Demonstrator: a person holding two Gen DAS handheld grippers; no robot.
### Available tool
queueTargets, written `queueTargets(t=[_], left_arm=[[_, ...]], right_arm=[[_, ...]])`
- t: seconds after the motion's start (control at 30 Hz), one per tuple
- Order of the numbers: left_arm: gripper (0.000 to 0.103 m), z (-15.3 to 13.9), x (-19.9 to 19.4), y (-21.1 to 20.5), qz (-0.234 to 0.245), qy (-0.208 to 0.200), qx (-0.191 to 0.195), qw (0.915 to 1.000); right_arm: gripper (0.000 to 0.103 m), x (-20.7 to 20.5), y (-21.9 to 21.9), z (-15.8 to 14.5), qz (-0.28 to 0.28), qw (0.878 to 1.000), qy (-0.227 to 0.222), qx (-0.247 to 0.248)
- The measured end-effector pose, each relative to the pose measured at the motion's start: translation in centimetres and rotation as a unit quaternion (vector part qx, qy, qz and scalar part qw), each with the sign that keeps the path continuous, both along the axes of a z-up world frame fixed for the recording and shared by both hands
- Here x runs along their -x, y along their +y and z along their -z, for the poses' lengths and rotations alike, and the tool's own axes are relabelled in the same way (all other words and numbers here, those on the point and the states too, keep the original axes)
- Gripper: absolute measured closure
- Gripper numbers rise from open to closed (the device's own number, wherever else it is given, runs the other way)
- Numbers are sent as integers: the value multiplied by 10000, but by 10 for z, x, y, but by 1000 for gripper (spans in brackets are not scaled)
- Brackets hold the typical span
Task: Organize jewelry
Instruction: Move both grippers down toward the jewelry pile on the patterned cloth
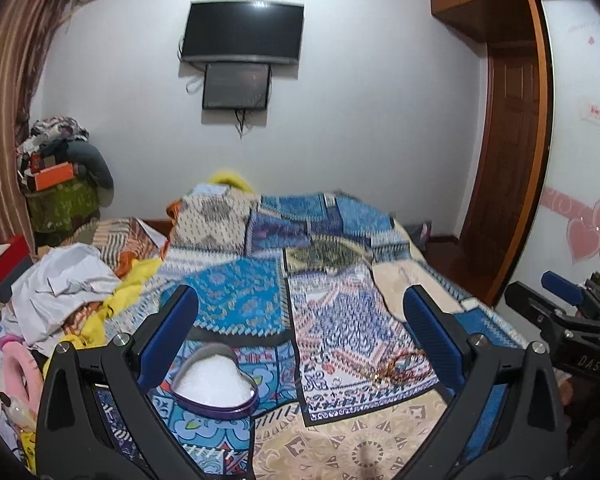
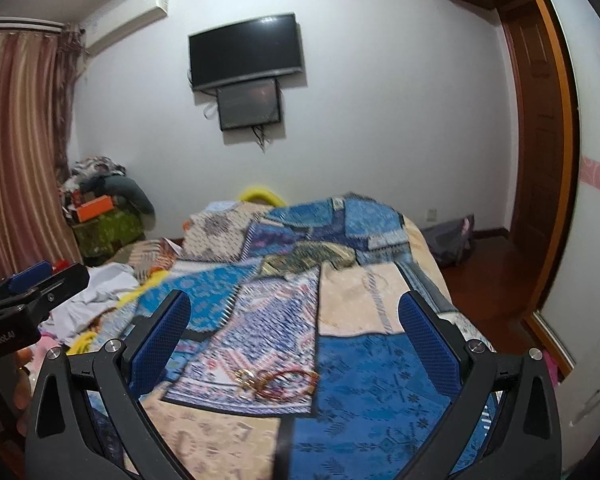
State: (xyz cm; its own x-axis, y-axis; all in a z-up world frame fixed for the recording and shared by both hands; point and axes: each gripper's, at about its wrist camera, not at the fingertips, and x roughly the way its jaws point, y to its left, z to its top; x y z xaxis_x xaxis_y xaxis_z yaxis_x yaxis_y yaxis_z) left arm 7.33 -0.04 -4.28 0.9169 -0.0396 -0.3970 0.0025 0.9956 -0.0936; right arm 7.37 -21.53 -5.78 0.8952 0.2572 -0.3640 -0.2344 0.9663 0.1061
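While jewelry pile (image 2: 278,384) lies loose on bed's patchwork quilt (image 2: 364,392), we see it low between fingers of right hand-held gripper (image 2: 294,324), untouched, jaws wide apart. From left wrist view, same pile (image 1: 396,370) sits near right finger; heart-shaped tin (image 1: 216,386), white-lined, lies beside left finger. Left hand-held gripper (image 1: 300,312) spread apart, holding nothing. Clothes heap (image 1: 64,284) further left.
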Motion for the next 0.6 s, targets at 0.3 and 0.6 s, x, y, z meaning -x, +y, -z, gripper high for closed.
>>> queueTargets(t=[0.3,0.6], left_arm=[[7,49,-42,-17,419,773,-58,9961],[33,94,-68,-29,857,1607,93,9832]], right_arm=[[9,-22,-13,29,21,9976,676,161],[50,-36,-7,57,-513,9901,1275,297]])
